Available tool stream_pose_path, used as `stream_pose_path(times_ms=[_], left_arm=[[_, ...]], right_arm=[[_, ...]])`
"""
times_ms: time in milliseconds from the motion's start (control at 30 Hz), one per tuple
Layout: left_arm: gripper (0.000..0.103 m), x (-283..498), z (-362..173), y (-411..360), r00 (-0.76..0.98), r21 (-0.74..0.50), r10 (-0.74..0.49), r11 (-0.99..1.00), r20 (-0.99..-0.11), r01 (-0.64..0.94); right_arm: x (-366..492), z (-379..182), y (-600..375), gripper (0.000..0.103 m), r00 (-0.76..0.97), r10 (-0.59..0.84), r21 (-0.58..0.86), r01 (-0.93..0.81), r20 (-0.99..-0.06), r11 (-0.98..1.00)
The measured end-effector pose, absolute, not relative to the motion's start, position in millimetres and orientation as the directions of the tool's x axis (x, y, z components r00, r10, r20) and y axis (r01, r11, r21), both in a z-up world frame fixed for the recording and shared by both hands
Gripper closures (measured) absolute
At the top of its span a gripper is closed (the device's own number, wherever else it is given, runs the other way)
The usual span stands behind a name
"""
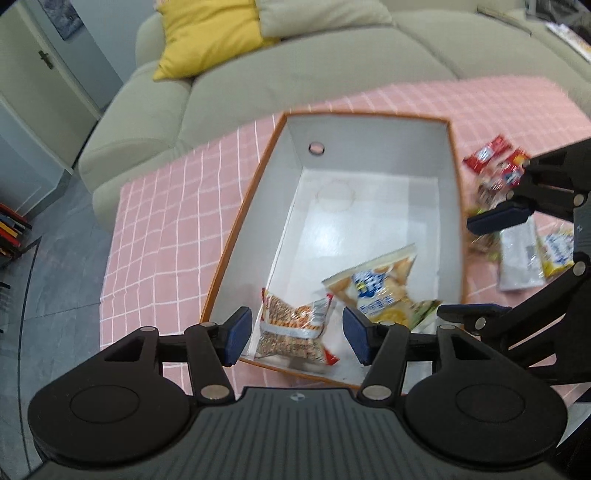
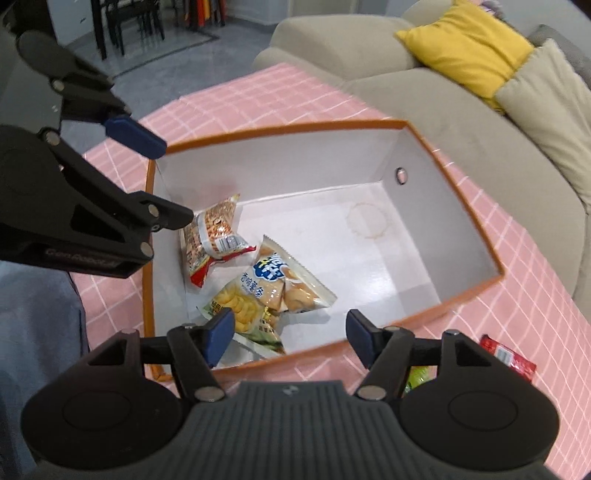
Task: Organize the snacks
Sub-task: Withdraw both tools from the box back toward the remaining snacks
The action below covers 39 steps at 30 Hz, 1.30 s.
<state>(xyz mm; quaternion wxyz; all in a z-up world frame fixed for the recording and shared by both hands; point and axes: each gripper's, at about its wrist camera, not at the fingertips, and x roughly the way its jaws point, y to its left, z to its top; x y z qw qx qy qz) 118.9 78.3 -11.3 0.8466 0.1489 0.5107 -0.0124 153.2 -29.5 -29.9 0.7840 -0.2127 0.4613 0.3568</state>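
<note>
Pink checked cloth [image 1: 166,229] under orange-rimmed box [image 1: 456,192], two snack packets [image 1: 295,325] inside.

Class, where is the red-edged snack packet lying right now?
In both wrist views, the red-edged snack packet lies inside the orange-rimmed box, in a corner, beside the biscuit packet.

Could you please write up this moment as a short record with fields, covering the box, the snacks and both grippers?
container: orange-rimmed box, white inside, on the pink checked cloth
in box: red-edged snack packet; biscuit packet; yellow-green packet, partly under the biscuit packet
outside box: loose snacks on the cloth beside the box
left gripper: open, empty, over the box's near end
right gripper: open, empty, over the box's rim
background: sofa with yellow cushion
</note>
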Motion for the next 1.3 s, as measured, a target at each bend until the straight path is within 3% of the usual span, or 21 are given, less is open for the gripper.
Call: stream_pose_path(times_ms=[200,633,1033,1300], left_arm=[[0.036,96.6,7.5,57.3,0.551,0.239,0.131,0.963,-0.824,0.128],[0.036,57.4,21.1,22.7,0.635,0.120,0.059,0.991,-0.770,0.054],[0.036,36.7,-2.5,-17.3,0.639,-0.017,-0.082,0.994,-0.765,0.107],[0.036,36.8,-36.7,-41.7,0.580,-0.049,-0.143,0.984,-0.802,0.174]], right_arm=[[134.8,-10.4,-56.9,0.039,0.374,0.401,0.008,-0.723,-0.836,0.691],[91.1,13.8,-116.4,0.035,0.535,0.393,0.001,-0.591,-0.748,0.806],[60.0,-17.4,-173.0,0.035,0.599,0.306,0.012,-0.443,-0.740,0.896],[50.0,-59.5,-203.6,0.036,0.555,0.239,0.019,-0.373,-0.797,0.928]])
